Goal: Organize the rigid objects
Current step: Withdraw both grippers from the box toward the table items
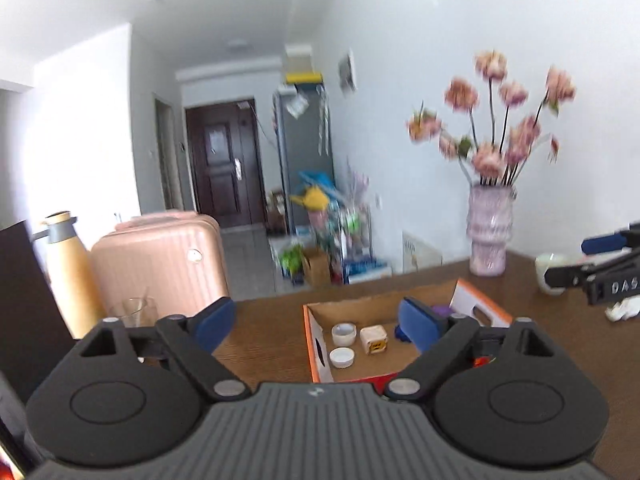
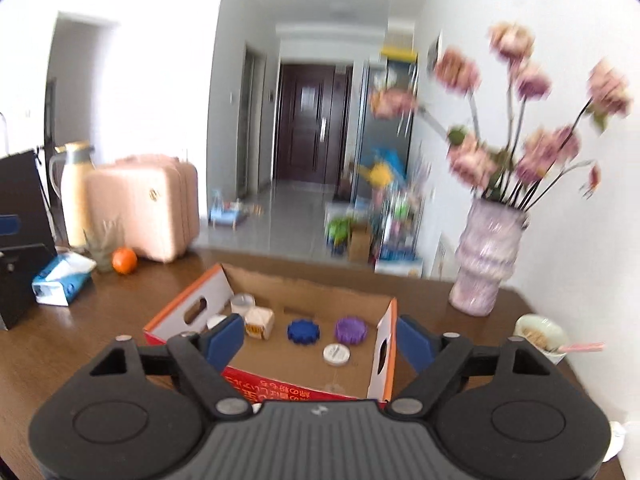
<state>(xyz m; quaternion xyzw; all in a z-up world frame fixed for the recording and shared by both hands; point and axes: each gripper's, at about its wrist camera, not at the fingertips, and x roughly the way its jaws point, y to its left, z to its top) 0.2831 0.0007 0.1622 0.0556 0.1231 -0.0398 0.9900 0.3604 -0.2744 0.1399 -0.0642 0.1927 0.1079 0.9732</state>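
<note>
An open cardboard box [image 2: 304, 292] with orange and white sides sits on the brown table; it also shows in the left wrist view [image 1: 352, 306]. Inside lie a blue gear-shaped disc [image 2: 303, 331], a purple one [image 2: 351, 330], a white cap [image 2: 336, 355], a cream cube [image 2: 260, 322] [image 1: 373, 340] and small white cups [image 1: 343, 334]. My right gripper [image 2: 320, 340] is open and empty above the box's near side. My left gripper [image 1: 318, 326] is open and empty, just left of and above the box. The right gripper's fingers [image 1: 600, 244] show at the far right of the left view.
A pink vase [image 2: 486, 256] [image 1: 490, 232] of flowers stands behind the box on the right. A bowl [image 2: 540, 336] sits at the right. An orange [image 2: 124, 261], a glass [image 2: 103, 246], a tissue pack [image 2: 62, 278], a yellow flask [image 1: 70, 272] and a black box [image 2: 20, 232] stand at the left.
</note>
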